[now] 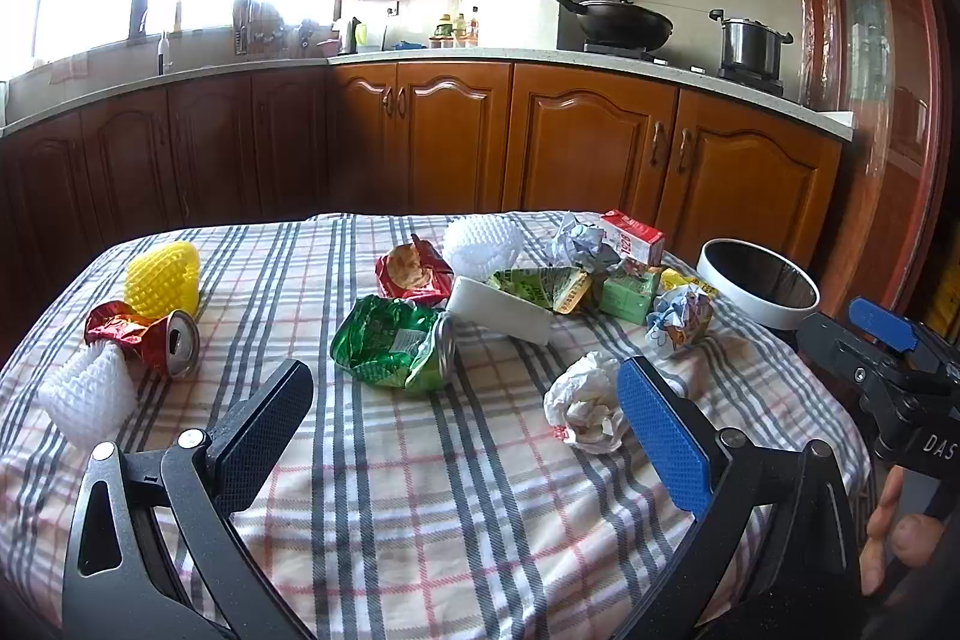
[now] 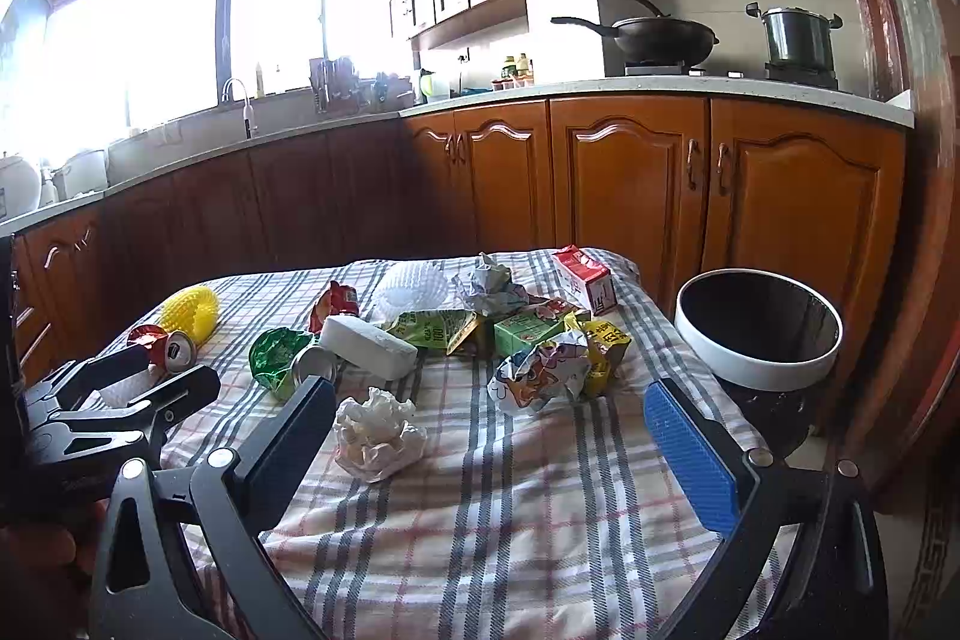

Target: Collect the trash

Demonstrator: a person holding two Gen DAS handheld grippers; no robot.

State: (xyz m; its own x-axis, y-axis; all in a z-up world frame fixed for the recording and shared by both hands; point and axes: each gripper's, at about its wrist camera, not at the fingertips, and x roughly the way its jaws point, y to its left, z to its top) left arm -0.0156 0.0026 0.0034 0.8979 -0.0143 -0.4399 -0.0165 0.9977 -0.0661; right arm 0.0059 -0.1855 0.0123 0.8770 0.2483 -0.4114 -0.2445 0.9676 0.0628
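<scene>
Both the left gripper (image 1: 465, 430) and the right gripper (image 2: 489, 436) hang wide apart, gripping nothing, over the checked tablecloth (image 2: 480, 520). Left of the white-rimmed bin (image 2: 759, 328) lie two crushed cans (image 1: 414, 346), three foam nets (image 1: 162, 280), a white paper wad (image 2: 378, 433), and perhaps four cartons, overlapping, hard to count.

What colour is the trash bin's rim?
White, around a dark inside; right wrist view shows it best.

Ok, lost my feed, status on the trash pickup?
Left gripper and right gripper open, empty. Crumpled tissue nearest, trash bin at table's right edge. Nothing blocking.
</scene>
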